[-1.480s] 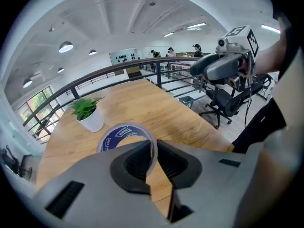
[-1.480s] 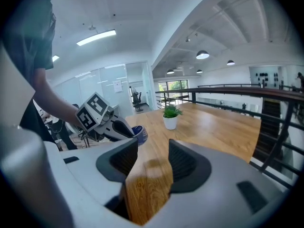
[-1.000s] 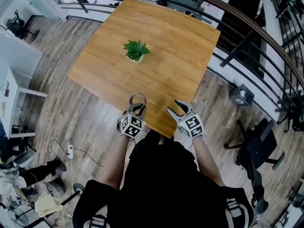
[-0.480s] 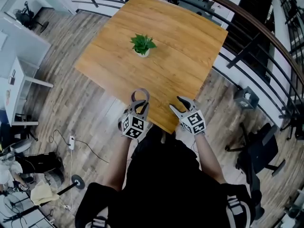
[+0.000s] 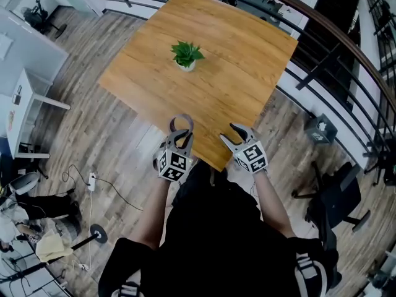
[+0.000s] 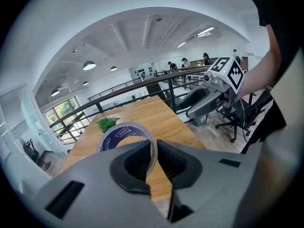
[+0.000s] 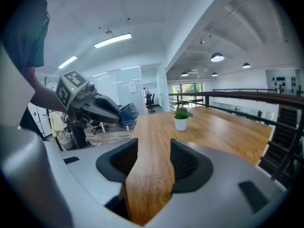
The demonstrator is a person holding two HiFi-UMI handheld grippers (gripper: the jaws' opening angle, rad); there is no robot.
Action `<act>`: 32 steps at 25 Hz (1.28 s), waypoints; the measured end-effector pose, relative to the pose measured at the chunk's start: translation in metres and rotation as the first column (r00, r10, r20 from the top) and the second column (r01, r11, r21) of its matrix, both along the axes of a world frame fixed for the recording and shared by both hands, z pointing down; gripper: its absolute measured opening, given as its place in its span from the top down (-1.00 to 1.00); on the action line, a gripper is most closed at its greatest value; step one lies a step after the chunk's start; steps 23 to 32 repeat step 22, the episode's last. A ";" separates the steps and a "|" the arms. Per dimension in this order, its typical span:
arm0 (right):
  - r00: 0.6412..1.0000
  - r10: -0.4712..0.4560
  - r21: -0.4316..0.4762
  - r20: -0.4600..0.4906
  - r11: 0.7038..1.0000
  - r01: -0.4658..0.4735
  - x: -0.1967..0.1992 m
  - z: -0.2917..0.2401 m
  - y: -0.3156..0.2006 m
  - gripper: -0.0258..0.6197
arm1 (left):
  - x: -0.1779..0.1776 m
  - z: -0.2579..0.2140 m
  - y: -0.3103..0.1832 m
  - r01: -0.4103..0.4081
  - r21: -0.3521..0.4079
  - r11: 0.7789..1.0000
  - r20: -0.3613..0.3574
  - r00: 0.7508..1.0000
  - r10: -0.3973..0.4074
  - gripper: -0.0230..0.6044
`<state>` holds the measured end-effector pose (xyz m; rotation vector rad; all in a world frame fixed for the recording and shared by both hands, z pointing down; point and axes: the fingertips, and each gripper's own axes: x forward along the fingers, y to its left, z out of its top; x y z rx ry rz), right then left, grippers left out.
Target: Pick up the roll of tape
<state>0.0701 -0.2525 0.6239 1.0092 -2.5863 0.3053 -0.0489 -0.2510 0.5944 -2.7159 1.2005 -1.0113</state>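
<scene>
The roll of tape (image 5: 180, 124), a clear ring with a blue printed core, hangs just above the near edge of the wooden table (image 5: 216, 73). My left gripper (image 5: 180, 138) is shut on the roll's near wall. In the left gripper view the tape (image 6: 124, 133) stands upright between the jaws of that gripper (image 6: 154, 148). My right gripper (image 5: 230, 133) hovers beside it at the table's near corner. Its jaws are wide and closing slightly, with nothing between them (image 7: 153, 151).
A small potted plant (image 5: 186, 55) stands mid-table. A dark metal railing (image 5: 322, 48) runs along the table's far and right sides. An office chair (image 5: 337, 193) is on the right, a white desk (image 5: 25, 98) on the left, and a cable (image 5: 93, 184) lies on the wood floor.
My left gripper has risen a little with the tape, lifting it off the table edge. The right gripper has stayed in place.
</scene>
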 end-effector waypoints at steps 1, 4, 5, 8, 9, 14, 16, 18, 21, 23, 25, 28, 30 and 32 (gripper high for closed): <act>1.000 -0.003 -0.003 0.000 1.000 0.003 0.000 0.001 0.003 0.26 | 0.000 0.001 0.002 0.001 -0.001 1.000 0.001 1.000 -0.001 0.74; 1.000 -0.008 -0.005 -0.005 1.000 0.008 0.001 0.002 0.009 0.26 | 0.000 0.004 0.008 0.006 -0.007 1.000 0.004 1.000 -0.006 0.74; 1.000 -0.009 -0.003 -0.006 1.000 0.009 0.001 0.002 0.010 0.26 | 0.000 0.004 0.010 0.008 -0.007 1.000 0.006 1.000 -0.008 0.74; 1.000 -0.008 0.007 -0.005 1.000 0.008 0.003 -0.002 0.009 0.26 | 0.000 0.001 0.012 0.012 0.004 1.000 0.008 1.000 -0.012 0.74; 1.000 -0.008 0.008 -0.004 1.000 0.008 0.004 -0.002 0.009 0.26 | 0.000 0.001 0.012 0.014 0.007 1.000 0.008 1.000 -0.014 0.74; 1.000 -0.021 -0.001 -0.001 1.000 0.021 0.002 0.003 0.015 0.26 | 0.000 0.003 0.019 0.018 0.008 1.000 0.008 1.000 -0.018 0.74; 1.000 -0.017 0.000 0.009 1.000 0.017 0.002 0.002 0.015 0.28 | -0.001 0.004 0.020 0.020 0.007 1.000 0.007 1.000 -0.020 0.74; 1.000 -0.013 0.004 0.016 1.000 0.013 0.000 -0.001 0.015 0.29 | -0.003 0.004 0.022 0.023 0.005 1.000 0.007 1.000 -0.023 0.74; 1.000 -0.017 0.005 0.014 1.000 0.017 -0.003 -0.002 0.015 0.29 | -0.007 0.004 0.024 0.028 0.004 1.000 0.007 1.000 -0.028 0.74; 1.000 -0.019 0.005 0.012 1.000 0.019 -0.004 -0.002 0.015 0.29 | -0.008 0.004 0.024 0.030 0.005 1.000 0.007 1.000 -0.030 0.74; 1.000 -0.019 0.005 0.012 1.000 0.019 -0.004 -0.002 0.015 0.29 | -0.008 0.004 0.024 0.030 0.005 1.000 0.007 1.000 -0.030 0.74; 1.000 -0.019 0.005 0.012 1.000 0.019 -0.004 -0.002 0.015 0.29 | -0.008 0.004 0.024 0.030 0.005 1.000 0.007 1.000 -0.030 0.74; 1.000 -0.019 0.005 0.012 1.000 0.019 -0.004 -0.002 0.015 0.29 | -0.008 0.004 0.024 0.030 0.005 1.000 0.007 1.000 -0.030 0.74; 1.000 -0.019 0.005 0.012 1.000 0.019 -0.004 -0.002 0.015 0.29 | -0.008 0.004 0.024 0.030 0.005 1.000 0.007 1.000 -0.030 0.74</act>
